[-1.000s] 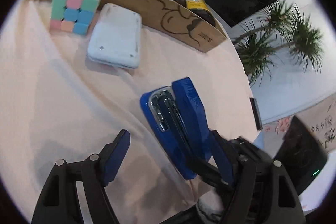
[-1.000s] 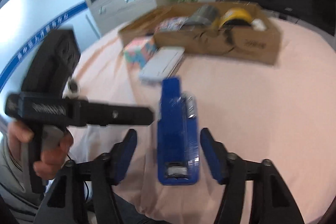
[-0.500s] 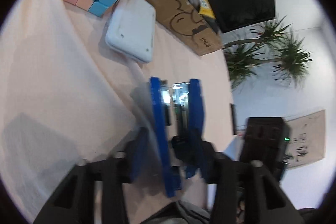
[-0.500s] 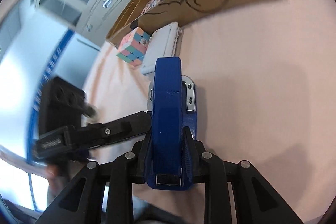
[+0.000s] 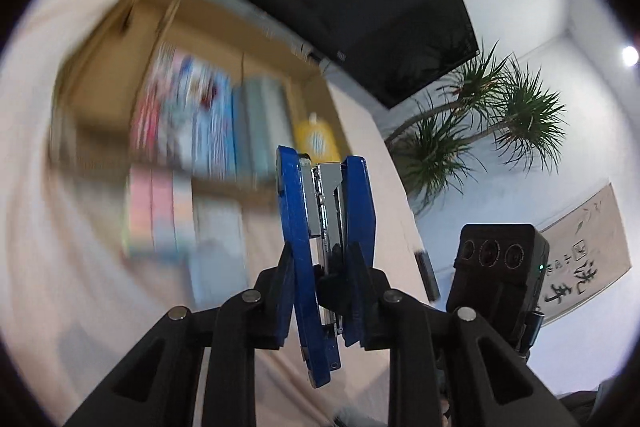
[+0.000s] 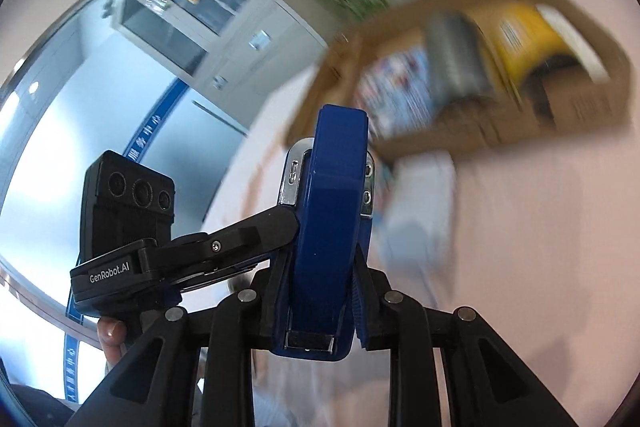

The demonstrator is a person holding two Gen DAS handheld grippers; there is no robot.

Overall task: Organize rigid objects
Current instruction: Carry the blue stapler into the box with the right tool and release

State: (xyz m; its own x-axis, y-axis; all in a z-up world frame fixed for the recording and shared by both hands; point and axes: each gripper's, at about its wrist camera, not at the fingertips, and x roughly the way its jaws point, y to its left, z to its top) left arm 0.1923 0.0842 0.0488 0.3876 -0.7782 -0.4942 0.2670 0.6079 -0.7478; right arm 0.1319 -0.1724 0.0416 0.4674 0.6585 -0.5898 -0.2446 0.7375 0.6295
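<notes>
The blue plastic stapler with a chrome metal magazine (image 5: 326, 227) is pinched by both grippers at once and held up clear of the pink tablecloth (image 5: 60, 227). In the left wrist view it stands on edge, its long axis running toward 12 o'clock and away from the camera; base, magazine and top arm show as three side-by-side strips. The left gripper (image 5: 320, 291) has its jaws narrowed and closing onto the stapler's two broad faces, pads pressing. The right wrist view shows what that one hides: the rounded blue top of the stapler (image 6: 328, 227) seen end-on, the right gripper (image 6: 320, 287) clamped nearly shut on its flanks, and the left gripper's finger (image 6: 248, 231) coming in from 9 o'clock.

Beyond it at 11 o'clock in the left view, an open brown cardboard box (image 5: 120, 39) is smeared by motion (its contents read only as colourful, grey and yellow blurs). A thumb (image 6: 110, 333) shows at 8 o'clock; the rest of the hand is cut off.
</notes>
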